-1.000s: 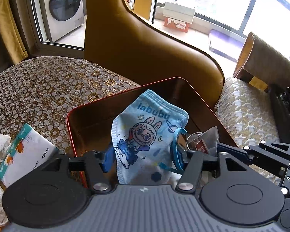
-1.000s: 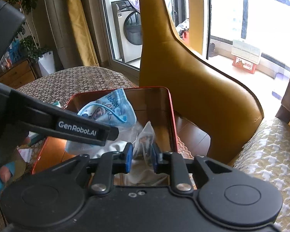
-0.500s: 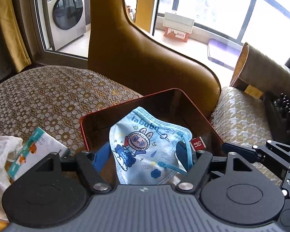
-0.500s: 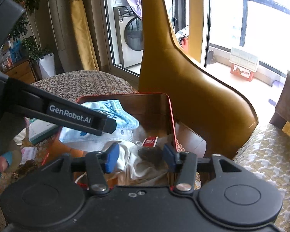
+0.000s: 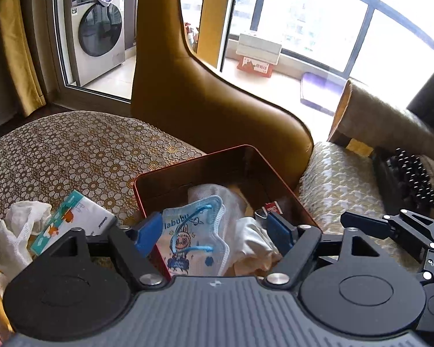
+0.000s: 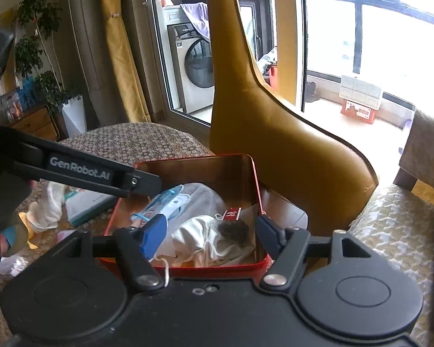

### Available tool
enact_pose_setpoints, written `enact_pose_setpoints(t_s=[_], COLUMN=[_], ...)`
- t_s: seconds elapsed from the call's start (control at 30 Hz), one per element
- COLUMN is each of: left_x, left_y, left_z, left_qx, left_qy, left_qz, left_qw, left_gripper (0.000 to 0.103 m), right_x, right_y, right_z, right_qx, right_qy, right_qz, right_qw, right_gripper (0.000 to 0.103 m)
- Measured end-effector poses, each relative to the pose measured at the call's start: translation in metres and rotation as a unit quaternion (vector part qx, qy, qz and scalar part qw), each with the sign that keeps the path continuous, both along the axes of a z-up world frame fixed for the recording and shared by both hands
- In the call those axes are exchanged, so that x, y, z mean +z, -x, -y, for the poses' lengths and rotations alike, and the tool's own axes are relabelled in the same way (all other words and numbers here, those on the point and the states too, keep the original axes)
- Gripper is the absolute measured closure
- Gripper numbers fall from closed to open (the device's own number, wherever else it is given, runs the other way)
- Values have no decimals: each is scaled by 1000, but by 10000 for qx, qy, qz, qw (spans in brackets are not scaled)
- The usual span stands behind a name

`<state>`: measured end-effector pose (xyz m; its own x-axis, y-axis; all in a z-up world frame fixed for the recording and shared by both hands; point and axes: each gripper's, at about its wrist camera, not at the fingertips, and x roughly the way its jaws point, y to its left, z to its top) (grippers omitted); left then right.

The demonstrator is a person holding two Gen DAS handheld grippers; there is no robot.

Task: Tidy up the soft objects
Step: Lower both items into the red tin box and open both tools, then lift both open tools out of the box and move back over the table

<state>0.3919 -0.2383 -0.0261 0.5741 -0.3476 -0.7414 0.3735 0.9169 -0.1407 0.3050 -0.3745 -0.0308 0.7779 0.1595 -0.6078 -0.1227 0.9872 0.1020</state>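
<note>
A bright balcony window and a washing machine point(image 5: 99, 33) sit behind the lace-patterned table cover point(image 5: 72, 156), where a red tin point(image 5: 247, 148) rests against a mustard chair point(image 5: 205, 110). Inside the tin lie a blue child's face mask point(image 5: 192, 231), some white cloth point(image 6: 201, 238) and a tea bag point(image 6: 235, 227). The left gripper point(image 5: 214, 231) hovers just over the mask with its fingers wide apart and holding nothing; the right gripper point(image 6: 209, 230) stands equally spread above the tea bag. Next, I'd guess, come the leftovers beside the tin: the tissue pack point(image 5: 72, 221) and white glove point(image 5: 16, 231). Pinch the pack across its short side and lift it clear of the rim. The mask reads "labubu"; the left gripper's side bar in the right view says "GenRobot.AI"; the tea bag's tag lettering is too small to read.
</note>
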Motion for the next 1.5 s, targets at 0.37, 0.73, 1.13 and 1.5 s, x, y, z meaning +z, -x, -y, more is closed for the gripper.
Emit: enact_pose_setpoints(t_s=[0.37,0.73,1.13,1.5], left_x=[29,58,83,75], left_y=[51,108,171,205], left_z=[-40,-85,-158,-224], left_qx=[60,37,296,643], left_qy=[140,110,359,687], left_qz=[212,613,1008,1050], left_qw=[9997,9981,9938,9900], left_gripper=[23,23,15,4], right_x=[25,47,69,67], right_y=[35,68,98,113], right_z=[-17,-50,-99,-136], right_qx=[160,401,855,1110], right_qy=[-111,-237,-540,-559], right_qz=[237,472,690,730], right_qw=[9995,9978,9925,9896], right_gripper=[22,12,4,2])
